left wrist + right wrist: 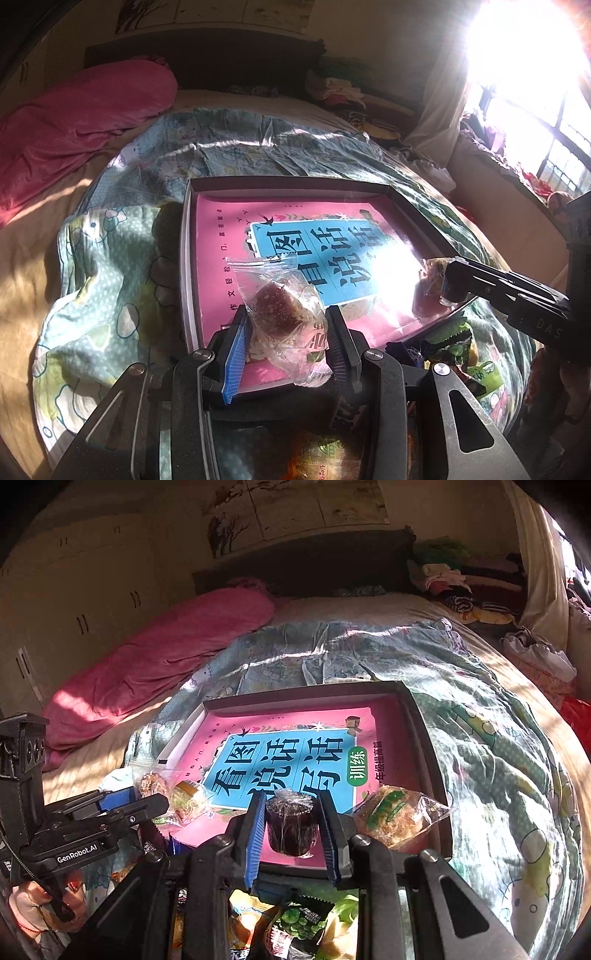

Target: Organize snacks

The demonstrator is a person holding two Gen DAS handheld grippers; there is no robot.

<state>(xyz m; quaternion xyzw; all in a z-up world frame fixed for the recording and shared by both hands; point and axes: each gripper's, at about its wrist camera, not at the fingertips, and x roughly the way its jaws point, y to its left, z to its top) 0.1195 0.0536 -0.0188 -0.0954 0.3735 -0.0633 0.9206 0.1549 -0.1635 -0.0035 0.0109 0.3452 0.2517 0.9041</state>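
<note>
The left hand-held gripper (286, 325) pinches a wrapped bun (275, 306) over the box (288, 182) on the bed (498, 738); the right hand-held gripper (291, 823) pinches a dark cake (291, 825), perhaps jelly.

Home bedroom: bed (369, 609), quilt (369, 657), wardrobe (74, 590).

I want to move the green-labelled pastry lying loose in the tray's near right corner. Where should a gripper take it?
Grip the green-labelled pastry across its plump middle, coming from above: it lies flat in the tray, and its crinkly wrapper ends look slippery.
</note>
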